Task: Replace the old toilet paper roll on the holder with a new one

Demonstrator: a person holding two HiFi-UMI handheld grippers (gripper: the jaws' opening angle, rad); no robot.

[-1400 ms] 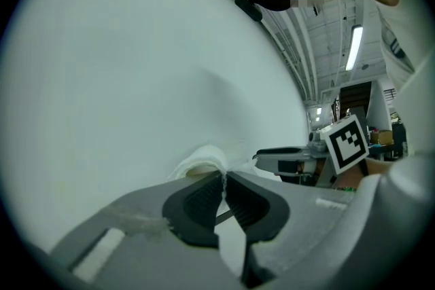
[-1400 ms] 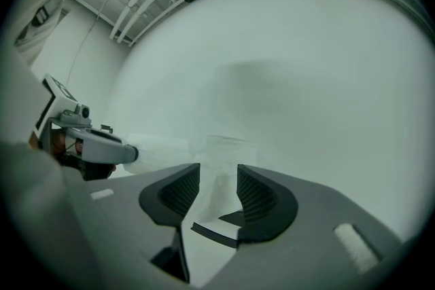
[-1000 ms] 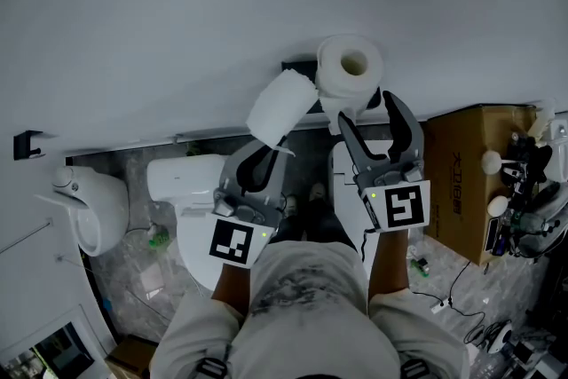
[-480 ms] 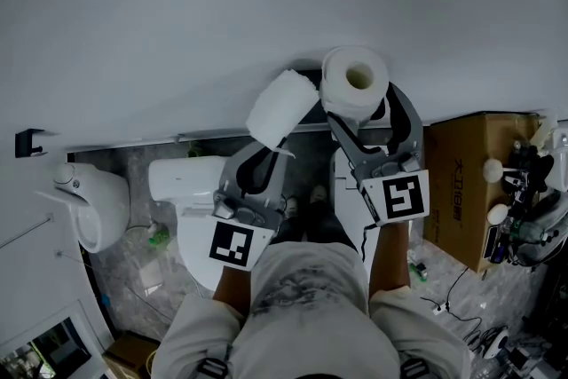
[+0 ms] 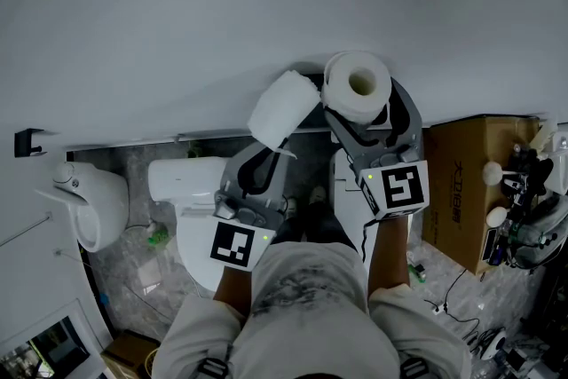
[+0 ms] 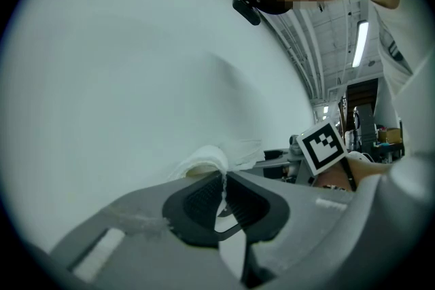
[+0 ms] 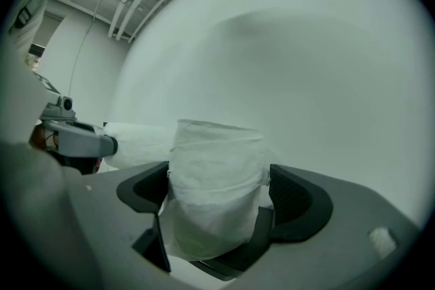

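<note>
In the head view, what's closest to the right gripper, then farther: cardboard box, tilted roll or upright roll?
1. The upright roll, between the right gripper's jaws, which have just been opening.
2. The tilted roll, just to its left.
3. The cardboard box, far off on the right.

A bathroom mock-up inside a large hall, likely a lab or workshop. A toilet and another white ceramic fixture stand along a plain white wall on a grey stone-look floor, and a paper roll sits against the wall. Beside them are a cardboard box, loose cables and a clutter of equipment. The left gripper view shows a high ceiling with a strip light.
</note>
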